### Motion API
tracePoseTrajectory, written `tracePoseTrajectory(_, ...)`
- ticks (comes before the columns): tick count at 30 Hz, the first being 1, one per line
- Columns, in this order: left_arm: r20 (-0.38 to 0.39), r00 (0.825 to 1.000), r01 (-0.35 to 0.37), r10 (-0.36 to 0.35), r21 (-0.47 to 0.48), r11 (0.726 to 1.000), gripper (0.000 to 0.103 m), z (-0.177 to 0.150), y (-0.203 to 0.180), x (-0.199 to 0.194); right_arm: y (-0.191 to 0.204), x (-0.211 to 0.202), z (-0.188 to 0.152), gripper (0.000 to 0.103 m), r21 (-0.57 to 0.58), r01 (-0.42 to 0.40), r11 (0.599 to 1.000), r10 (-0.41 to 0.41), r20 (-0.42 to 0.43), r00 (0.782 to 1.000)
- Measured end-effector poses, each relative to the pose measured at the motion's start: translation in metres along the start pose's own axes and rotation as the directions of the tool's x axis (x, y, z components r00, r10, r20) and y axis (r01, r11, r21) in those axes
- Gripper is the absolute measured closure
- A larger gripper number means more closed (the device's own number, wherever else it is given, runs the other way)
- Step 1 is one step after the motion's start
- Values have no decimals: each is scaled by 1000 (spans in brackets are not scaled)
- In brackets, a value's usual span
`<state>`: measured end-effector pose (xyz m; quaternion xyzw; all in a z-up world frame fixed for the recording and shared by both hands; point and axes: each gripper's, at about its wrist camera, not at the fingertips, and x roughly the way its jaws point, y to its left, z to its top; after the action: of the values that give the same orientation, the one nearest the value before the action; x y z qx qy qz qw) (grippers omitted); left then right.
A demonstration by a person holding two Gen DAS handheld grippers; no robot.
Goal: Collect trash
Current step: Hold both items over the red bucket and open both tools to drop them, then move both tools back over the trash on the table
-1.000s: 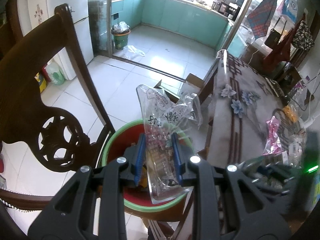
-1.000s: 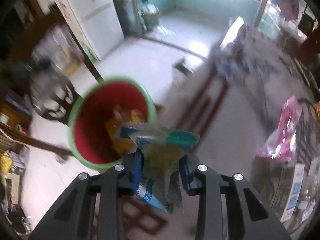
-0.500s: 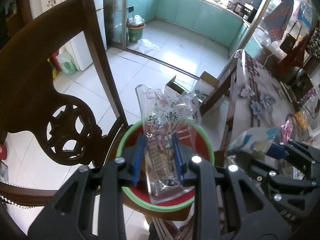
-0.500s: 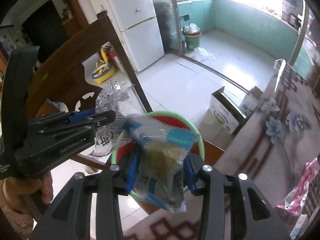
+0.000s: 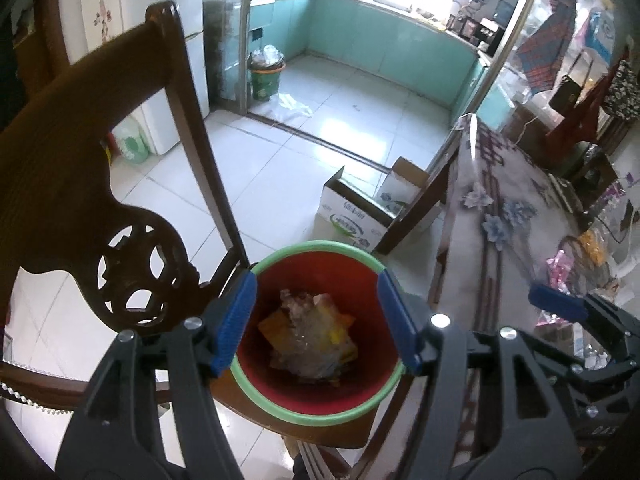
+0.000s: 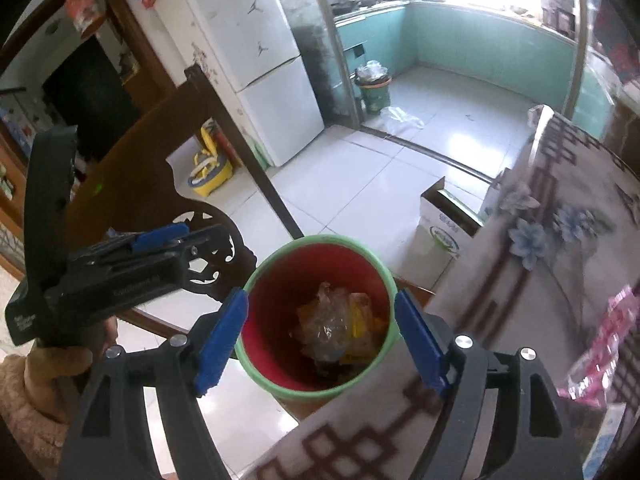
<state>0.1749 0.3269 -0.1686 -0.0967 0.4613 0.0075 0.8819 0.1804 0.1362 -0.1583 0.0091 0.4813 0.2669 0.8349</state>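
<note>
2 tongs (image 5: 316, 322) (image 6: 320, 338) newly apart and empty, wrappers (image 5: 312, 340) now in bucket (image 5: 320, 410)

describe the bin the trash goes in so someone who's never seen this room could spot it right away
Find the dark carved wooden chair pulled up beside the table with the flowered cloth. On its seat stands a small round bin, red inside with a pale green rim, wrappers at its bottom. The other bin, dark green and overfull, stands far off on the kitchen floor.
</note>
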Motion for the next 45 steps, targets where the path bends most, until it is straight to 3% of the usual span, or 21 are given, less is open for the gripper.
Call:
tracePoseTrajectory(9,21,997,74,-75,60,996,37,-21,-42,-29,-27,-63,-45,14,144,72,987,-81,56,995)
tracePoseTrajectory(15,21,994,102,-106,122,987,37,-39,-78,-46,-43,-95,-69,13,202,83,976,-102,84,991)
tracePoseTrajectory(26,10,993,118,-121,137,983,34,-69,-147,-61,-91,-148,-120,12,253,121,960,-148,88,985)
tracePoseTrajectory(35,-24,983,185,-184,213,959,33,-107,-250,-68,-188,-207,-173,12,391,205,897,-256,84,963)
tracePoseTrajectory(45,-79,981,193,-178,268,944,33,-141,-327,-62,-336,-243,-211,17,520,340,784,-407,16,913)
